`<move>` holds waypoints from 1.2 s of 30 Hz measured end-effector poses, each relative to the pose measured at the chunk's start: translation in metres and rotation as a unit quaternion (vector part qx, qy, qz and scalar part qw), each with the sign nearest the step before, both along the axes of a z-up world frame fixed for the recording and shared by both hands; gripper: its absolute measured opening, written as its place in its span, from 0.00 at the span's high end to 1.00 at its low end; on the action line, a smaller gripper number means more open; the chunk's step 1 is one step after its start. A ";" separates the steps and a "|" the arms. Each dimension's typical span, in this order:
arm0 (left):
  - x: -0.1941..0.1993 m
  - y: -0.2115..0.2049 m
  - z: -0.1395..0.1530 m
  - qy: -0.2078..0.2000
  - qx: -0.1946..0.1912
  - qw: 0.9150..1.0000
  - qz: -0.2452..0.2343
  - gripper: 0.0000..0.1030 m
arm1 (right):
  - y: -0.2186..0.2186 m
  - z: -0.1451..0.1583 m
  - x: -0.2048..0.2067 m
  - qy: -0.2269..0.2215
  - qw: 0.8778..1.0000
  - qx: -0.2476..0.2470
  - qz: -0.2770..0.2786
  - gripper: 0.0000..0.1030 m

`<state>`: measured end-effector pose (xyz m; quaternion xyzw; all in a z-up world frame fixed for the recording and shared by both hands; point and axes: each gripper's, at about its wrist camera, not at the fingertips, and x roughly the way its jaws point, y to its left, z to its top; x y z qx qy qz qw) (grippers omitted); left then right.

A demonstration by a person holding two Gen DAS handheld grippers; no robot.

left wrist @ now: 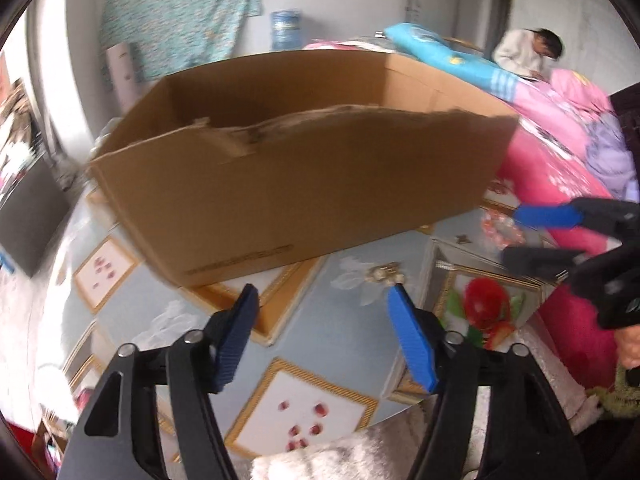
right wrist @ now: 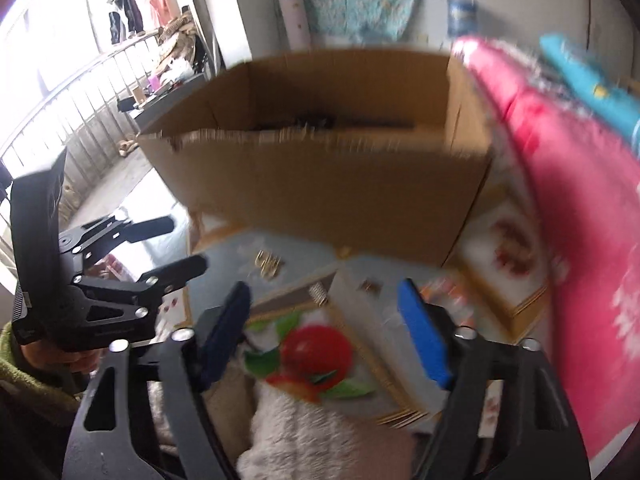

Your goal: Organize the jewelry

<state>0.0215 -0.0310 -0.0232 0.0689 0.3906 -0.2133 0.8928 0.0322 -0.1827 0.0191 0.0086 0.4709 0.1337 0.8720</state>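
Observation:
Jewelry lies on the patterned tablecloth (left wrist: pixel 340 328) in front of an open cardboard box (left wrist: pixel 304 184). A gold and pearl piece (left wrist: pixel 384 273) sits just beyond my left gripper (left wrist: pixel 323 293), which is open with nothing between its blue pads. Further right lie a silver coil (left wrist: pixel 446 266), a small gold piece (left wrist: pixel 462 238) and an orange bead bracelet (left wrist: pixel 500 226); my right gripper (left wrist: pixel 512 236) hangs open by the bracelet. The right wrist view is blurred: my right gripper (right wrist: pixel 324 288) is open above the coil (right wrist: pixel 318 292), with gold earrings (right wrist: pixel 268 263) and my left gripper (right wrist: pixel 186 243) to the left.
The cardboard box (right wrist: pixel 320 184) fills the back of the table, with something dark inside it. Pink bedding (right wrist: pixel 568 208) rises along the right side. A person (left wrist: pixel 528 54) sits beyond the bed. A fuzzy white cloth (right wrist: pixel 304 432) lies at the near table edge.

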 end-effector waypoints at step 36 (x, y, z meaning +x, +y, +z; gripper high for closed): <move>0.016 -0.070 -0.024 0.015 0.037 0.996 -0.082 0.90 | -0.009 -0.016 0.018 0.024 1.000 0.016 -0.006 0.60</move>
